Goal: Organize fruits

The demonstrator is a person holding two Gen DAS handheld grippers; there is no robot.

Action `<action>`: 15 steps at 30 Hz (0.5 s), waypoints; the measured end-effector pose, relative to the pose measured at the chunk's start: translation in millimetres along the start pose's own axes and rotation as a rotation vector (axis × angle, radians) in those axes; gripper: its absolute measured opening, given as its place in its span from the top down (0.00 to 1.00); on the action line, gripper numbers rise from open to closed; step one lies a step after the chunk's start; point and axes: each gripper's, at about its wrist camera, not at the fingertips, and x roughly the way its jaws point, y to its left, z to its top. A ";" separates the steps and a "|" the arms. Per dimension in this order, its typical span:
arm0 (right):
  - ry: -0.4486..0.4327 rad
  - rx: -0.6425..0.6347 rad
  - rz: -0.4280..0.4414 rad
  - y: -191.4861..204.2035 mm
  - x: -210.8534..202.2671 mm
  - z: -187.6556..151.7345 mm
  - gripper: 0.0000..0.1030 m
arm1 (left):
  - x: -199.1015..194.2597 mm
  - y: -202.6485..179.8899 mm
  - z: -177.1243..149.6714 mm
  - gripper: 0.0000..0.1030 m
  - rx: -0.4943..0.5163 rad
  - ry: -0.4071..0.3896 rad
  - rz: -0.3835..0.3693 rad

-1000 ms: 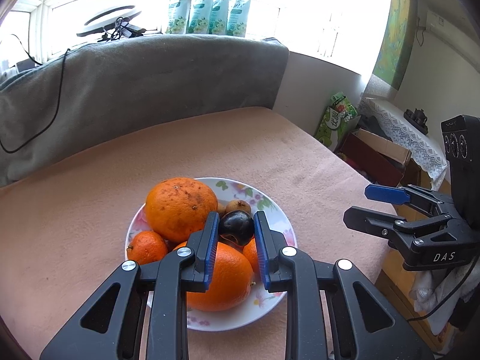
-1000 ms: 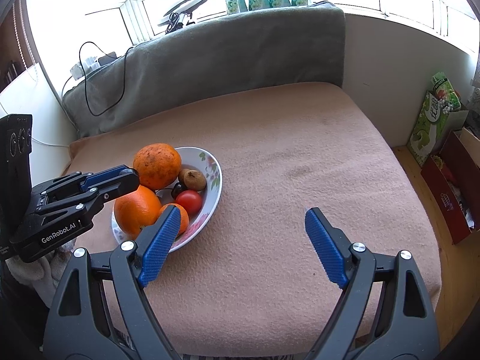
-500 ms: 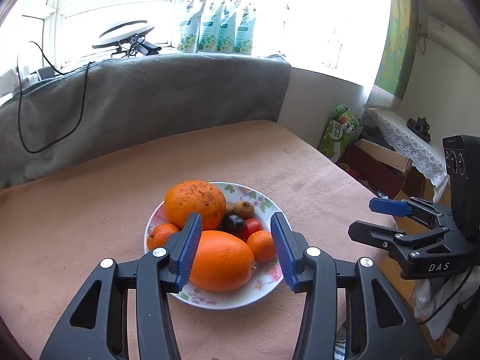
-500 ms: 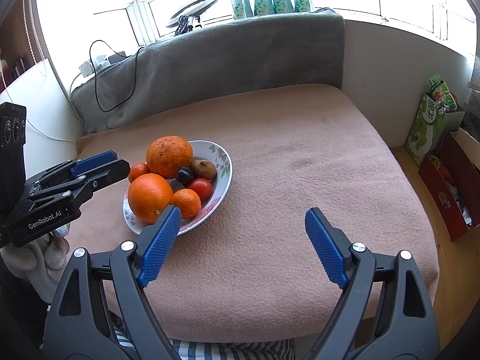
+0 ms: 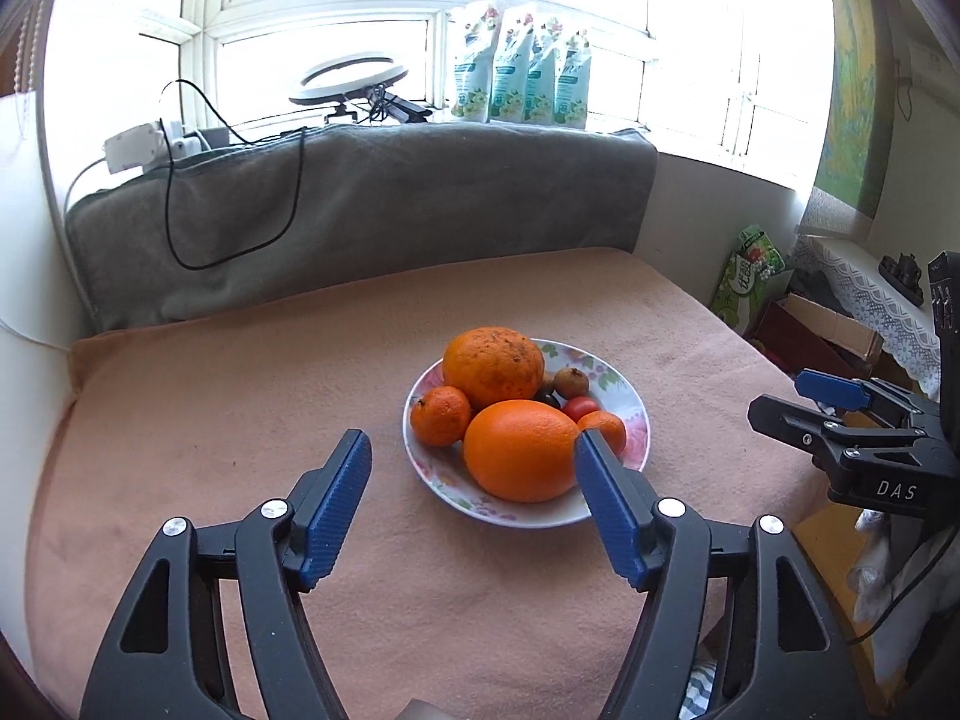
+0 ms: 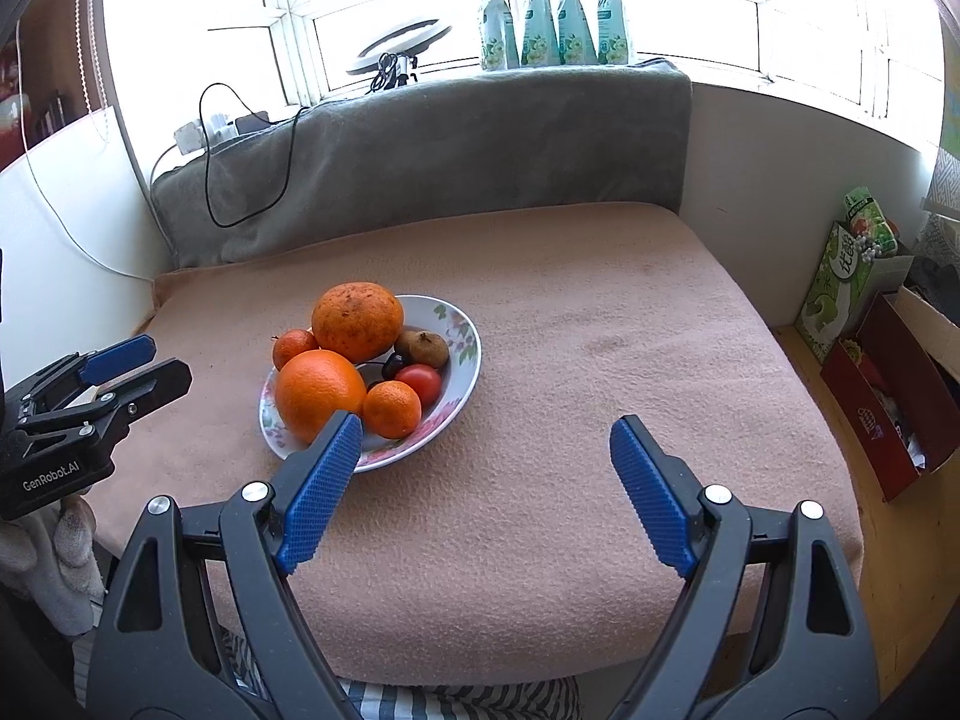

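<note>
A floral plate sits on the pink-covered table and holds a rough large orange, a smooth large orange, two tangerines, a tomato, a brown kiwi-like fruit and a dark plum. My left gripper hovers short of the plate's near side; its jaws are opening and grip nothing. The same plate lies left of centre in the right wrist view. My right gripper stands open and empty over bare cloth just right of it.
A grey blanket with a black cable drapes the ledge behind the table. A ring light and several pouches stand on the sill. Boxes sit on the floor beyond the table's right edge.
The left gripper let go of the dark plum, which now lies on the plate, then drew back and opened wide. The right gripper also pulled back a little, staying open.
</note>
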 end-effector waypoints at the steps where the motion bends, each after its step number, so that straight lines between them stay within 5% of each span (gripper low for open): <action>1: -0.008 0.002 0.000 0.8 -1.5 0.2 0.15 | -3.0 0.3 -1.7 0.31 -0.003 -0.003 0.010; 15: -0.010 -0.012 -0.027 6.1 5.9 -6.0 0.15 | -10.7 1.9 -7.7 0.21 -0.029 -0.018 0.102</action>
